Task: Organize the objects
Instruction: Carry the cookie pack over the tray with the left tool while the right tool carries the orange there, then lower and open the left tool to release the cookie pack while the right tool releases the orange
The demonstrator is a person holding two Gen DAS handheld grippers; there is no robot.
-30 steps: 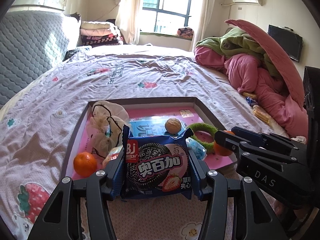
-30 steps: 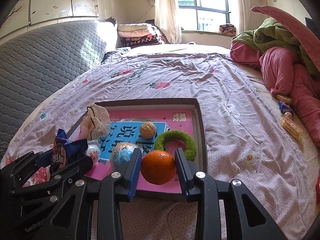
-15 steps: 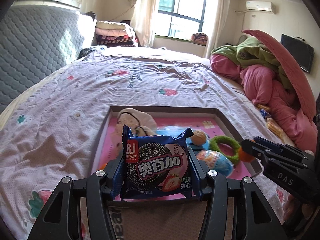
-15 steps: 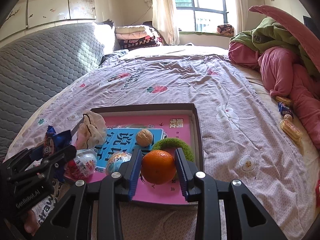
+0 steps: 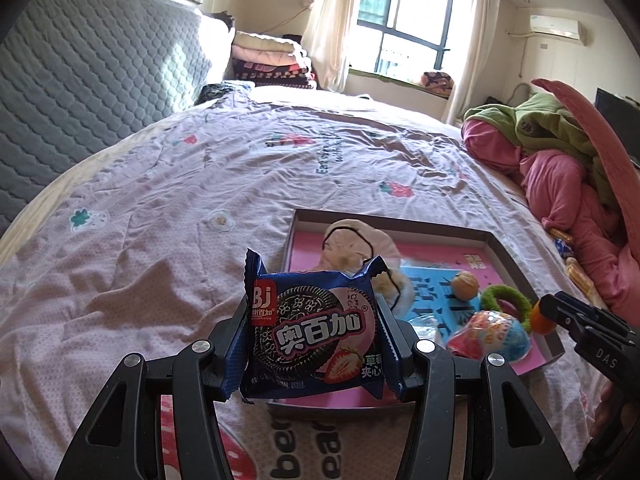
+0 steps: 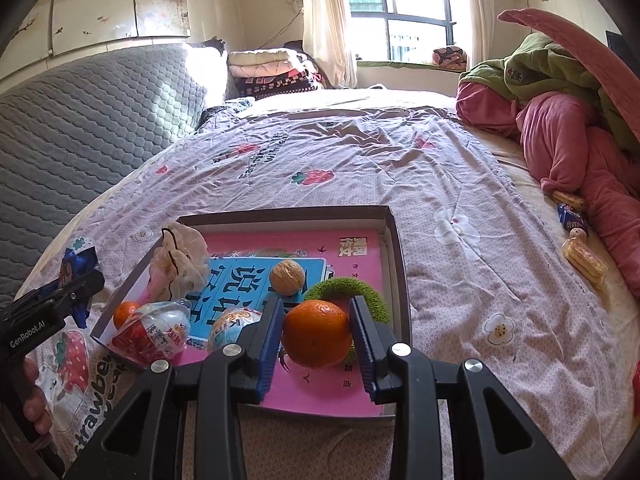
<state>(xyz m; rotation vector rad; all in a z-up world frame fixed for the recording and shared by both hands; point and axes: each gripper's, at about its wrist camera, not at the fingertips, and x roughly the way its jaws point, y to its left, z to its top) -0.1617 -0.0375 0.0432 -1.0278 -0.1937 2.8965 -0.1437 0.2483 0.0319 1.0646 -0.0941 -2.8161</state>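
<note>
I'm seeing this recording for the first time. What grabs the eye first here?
The blue cookie packet clamped in the left gripper, filling the foreground beside the box's left edge. Next, the orange gripped in the right gripper above the shallow box on the bed, which holds a walnut and a green ring.

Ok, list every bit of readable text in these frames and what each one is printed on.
"BJ", "奥百加": cookie packet in the left gripper.
"DAS": right gripper's body.
"GenRobot.AI": left gripper's body.
"strawbe...": bedsheet.
"说": blue book cover in the box.
Small print on the packet, pink cover, egg wrappers: unreadable.
</note>
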